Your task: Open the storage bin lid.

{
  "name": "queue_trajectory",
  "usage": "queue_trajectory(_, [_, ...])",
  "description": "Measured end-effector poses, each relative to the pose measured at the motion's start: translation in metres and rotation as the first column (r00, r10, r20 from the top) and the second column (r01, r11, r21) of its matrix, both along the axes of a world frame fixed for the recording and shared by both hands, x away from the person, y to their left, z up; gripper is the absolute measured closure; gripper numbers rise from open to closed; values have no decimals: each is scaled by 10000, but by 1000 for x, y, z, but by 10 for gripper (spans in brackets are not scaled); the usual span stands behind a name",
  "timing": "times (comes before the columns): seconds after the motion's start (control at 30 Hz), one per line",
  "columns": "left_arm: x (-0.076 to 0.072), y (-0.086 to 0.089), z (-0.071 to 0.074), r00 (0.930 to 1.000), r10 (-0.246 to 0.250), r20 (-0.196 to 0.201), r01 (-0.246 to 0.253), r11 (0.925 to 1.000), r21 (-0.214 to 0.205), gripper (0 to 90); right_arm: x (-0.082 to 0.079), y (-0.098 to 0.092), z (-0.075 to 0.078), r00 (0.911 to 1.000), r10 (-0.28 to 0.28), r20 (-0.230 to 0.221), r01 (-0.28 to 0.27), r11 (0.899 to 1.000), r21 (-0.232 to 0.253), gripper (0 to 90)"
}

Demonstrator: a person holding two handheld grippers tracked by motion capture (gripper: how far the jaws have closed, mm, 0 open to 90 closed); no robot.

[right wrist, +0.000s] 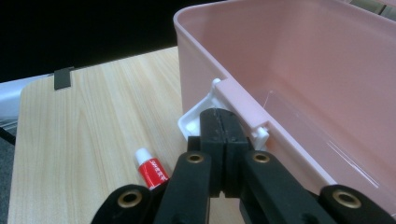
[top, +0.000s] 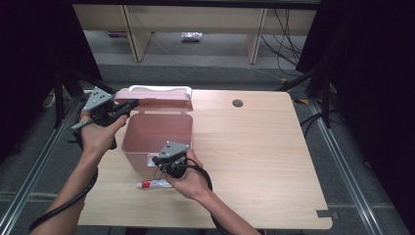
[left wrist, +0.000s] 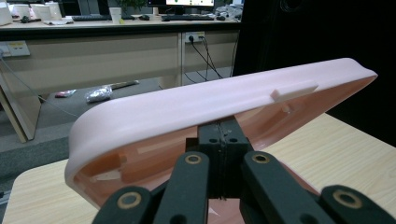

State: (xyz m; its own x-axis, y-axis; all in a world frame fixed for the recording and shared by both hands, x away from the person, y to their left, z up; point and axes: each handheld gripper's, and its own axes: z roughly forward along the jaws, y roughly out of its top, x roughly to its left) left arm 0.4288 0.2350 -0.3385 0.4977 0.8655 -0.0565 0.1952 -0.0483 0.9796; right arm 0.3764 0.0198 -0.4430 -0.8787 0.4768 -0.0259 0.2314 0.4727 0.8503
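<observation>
A pink plastic box [top: 155,133] stands open at the table's left, its lid [top: 154,97] tilted up and back. My left gripper [top: 131,104] is shut, its tips pressed against the lid's left rim. In the left gripper view the closed jaws [left wrist: 223,129] meet the underside edge of the lid [left wrist: 187,107]. My right gripper [top: 157,160] is shut at the box's front wall. Its tips [right wrist: 218,117] touch the white latch [right wrist: 190,124] below the box rim [right wrist: 243,100]. A red and white tube [top: 153,184] lies on the table in front of the box, also seen as the tube [right wrist: 151,170] beside my jaws.
The wooden table [top: 254,161] has a round cable hole [top: 238,103] at the back and a dark tape mark [top: 321,213] near the front right corner. Metal rails run along both sides. Wooden furniture legs and cables stand on the floor beyond.
</observation>
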Motion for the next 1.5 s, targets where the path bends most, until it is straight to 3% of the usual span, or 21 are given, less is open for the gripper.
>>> queue_trajectory(0.63, [7,1,0,9998,206,-58,-207,9997,-107,896,-1,1,-1,10000,-91,12,91,9999,116,900])
queue_trajectory(1.5, [17,1,2,9992,363,-166,-362,9993,49,897,0,0,0,10000,0,3,0,10000,4,900])
